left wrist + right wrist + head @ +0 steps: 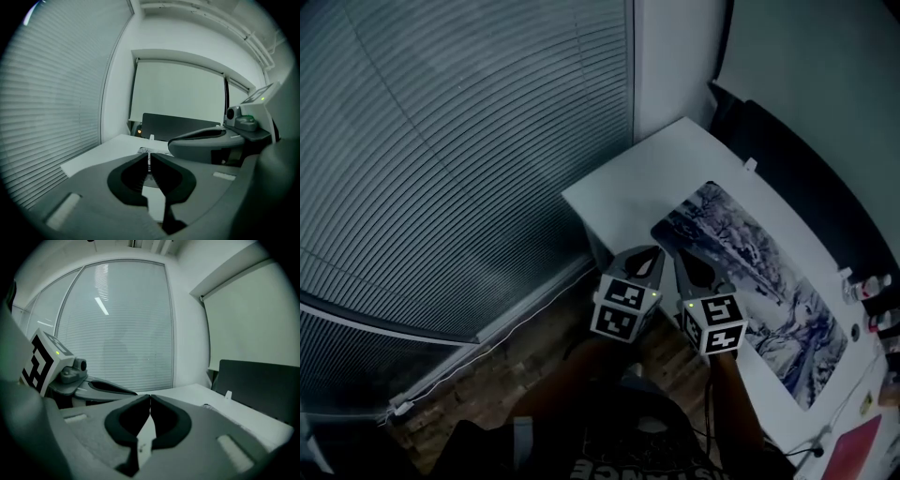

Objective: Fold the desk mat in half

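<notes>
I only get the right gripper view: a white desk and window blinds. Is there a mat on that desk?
Observer: Yes. The head view shows a desk mat with a printed picture lying flat and unfolded on the white desk.
Operator: Where are the two tools?
Observer: Side by side, left gripper and right gripper, pointing at the mat's corner nearest the blinds.
Operator: Is the left one holding anything?
Observer: No. The left gripper view shows its jaws together, nothing between them.

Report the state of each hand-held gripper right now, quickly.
Grey left hand-held gripper: closed, holding nothing.
Grey right hand-held gripper: closed, holding nothing.
</notes>
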Motion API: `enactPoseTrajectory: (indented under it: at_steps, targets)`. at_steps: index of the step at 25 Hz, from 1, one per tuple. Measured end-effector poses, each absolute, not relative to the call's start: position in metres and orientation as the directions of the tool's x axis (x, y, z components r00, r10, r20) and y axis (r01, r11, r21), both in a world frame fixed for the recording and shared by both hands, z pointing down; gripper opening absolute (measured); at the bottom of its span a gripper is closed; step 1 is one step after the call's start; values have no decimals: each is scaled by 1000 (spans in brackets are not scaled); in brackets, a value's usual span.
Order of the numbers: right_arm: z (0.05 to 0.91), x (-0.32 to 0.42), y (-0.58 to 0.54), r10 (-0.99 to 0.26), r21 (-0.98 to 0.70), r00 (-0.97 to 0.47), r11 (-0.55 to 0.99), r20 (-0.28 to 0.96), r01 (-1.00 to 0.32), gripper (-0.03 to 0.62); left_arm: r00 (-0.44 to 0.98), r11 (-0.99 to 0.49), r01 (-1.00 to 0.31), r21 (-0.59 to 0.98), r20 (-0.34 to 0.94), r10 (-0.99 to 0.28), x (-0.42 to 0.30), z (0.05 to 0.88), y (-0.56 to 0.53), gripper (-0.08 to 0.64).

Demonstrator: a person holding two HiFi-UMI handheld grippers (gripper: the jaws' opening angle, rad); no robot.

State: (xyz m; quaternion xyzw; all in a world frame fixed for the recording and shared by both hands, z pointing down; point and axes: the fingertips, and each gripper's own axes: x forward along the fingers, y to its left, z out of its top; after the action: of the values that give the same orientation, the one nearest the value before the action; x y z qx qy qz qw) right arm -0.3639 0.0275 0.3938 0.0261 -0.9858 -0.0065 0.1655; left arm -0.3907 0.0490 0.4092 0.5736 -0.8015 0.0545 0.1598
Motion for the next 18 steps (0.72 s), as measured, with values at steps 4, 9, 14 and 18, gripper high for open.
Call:
enactPoseTrajectory:
  at_steps: [4, 9, 14, 18]
  targets:
    - [401, -365, 5, -44, 34, -940, 999, 340, -34, 3, -291, 339, -937, 86, 346, -892, -396, 422, 30, 8]
    - [410, -370, -10, -34, -2, -935, 999, 354, -37, 6, -284, 338, -938, 76, 390, -876, -413, 440, 14, 9]
    - [417, -380, -28, -61, -24, -934, 997, 352, -74, 6, -247, 307, -949, 77, 425, -871, -433, 459, -7, 39]
    - [430, -393, -43, -106, -42, -923, 991, 369, -131, 6, -178, 249, -963, 101, 454, -873, -449, 479, -29, 63]
